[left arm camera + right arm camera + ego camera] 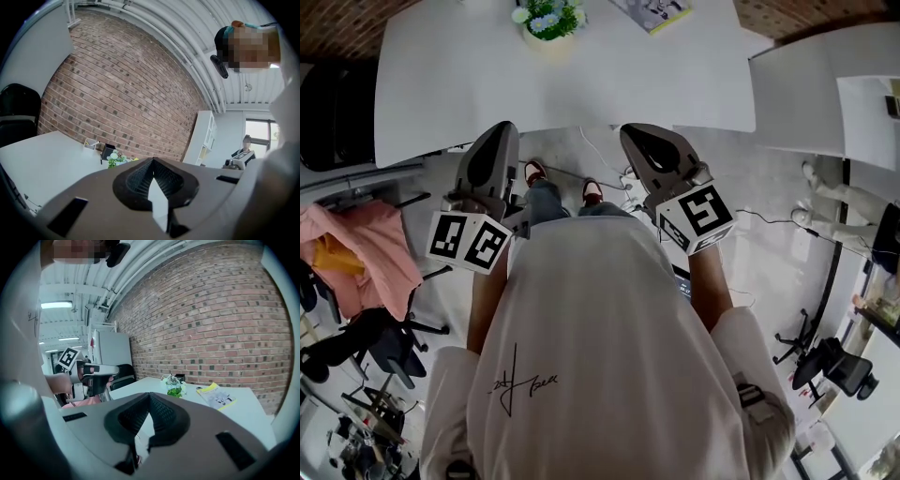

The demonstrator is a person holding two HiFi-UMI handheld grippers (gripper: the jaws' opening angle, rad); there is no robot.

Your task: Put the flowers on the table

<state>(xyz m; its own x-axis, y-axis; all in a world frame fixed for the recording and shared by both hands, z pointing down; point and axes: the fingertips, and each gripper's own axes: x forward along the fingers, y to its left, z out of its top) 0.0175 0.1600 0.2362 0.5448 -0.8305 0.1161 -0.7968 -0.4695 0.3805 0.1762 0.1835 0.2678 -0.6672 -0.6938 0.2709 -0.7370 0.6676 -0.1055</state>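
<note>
The flowers (547, 19), white and blue blooms with green leaves in a pale pot, stand on the white table (469, 84) near its far edge. They show small in the left gripper view (115, 159) and in the right gripper view (176, 389). My left gripper (500, 133) and right gripper (636, 133) hang side by side in front of my chest, short of the table's near edge. Both point toward the table. The left gripper's (153, 161) jaws are shut and empty, and so are the right gripper's (149, 395).
A yellow-edged booklet (652, 11) lies right of the flowers. A second white table (806, 89) stands at the right. A black chair (333, 112) and a chair draped in pink cloth (366, 248) are at the left. Cables run over the floor under the table.
</note>
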